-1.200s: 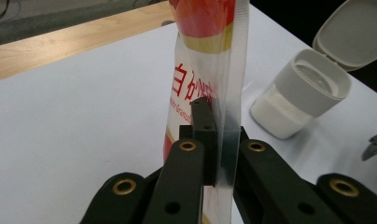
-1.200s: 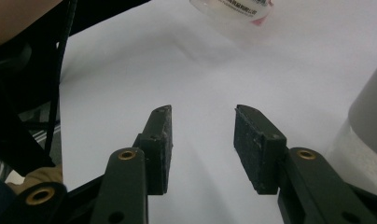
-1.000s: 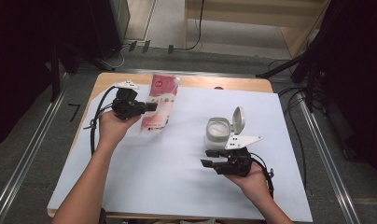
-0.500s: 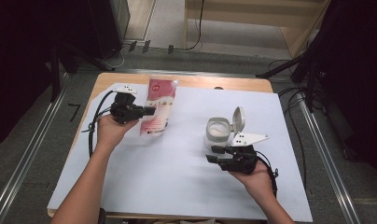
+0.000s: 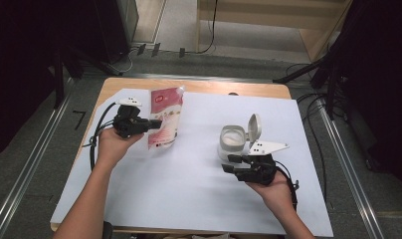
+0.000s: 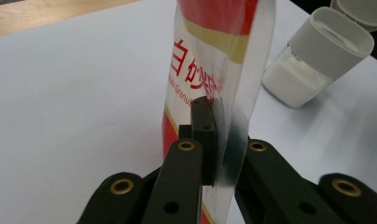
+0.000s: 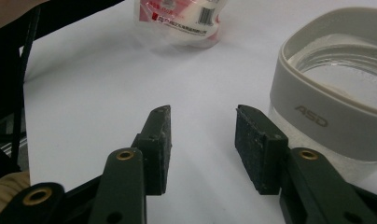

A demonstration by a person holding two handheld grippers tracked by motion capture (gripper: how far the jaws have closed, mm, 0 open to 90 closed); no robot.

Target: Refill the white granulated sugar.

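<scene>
A red-and-white pouch (image 5: 165, 118) is being pinched upright by the left gripper (image 5: 148, 123) at upper left. The right gripper (image 7: 203, 140) is being held with jaws wide beside the open jar (image 5: 234, 139).

Glossy plastic pouch (image 6: 214, 60), matt grey-lidded clear jar (image 7: 331, 112), white paper sheet (image 5: 189, 199), wooden table (image 5: 214, 87)

A white sheet (image 5: 189, 199) covers the wooden table (image 5: 209, 87); black cables (image 5: 209, 30) cross the grey floor (image 5: 30, 164) behind
</scene>
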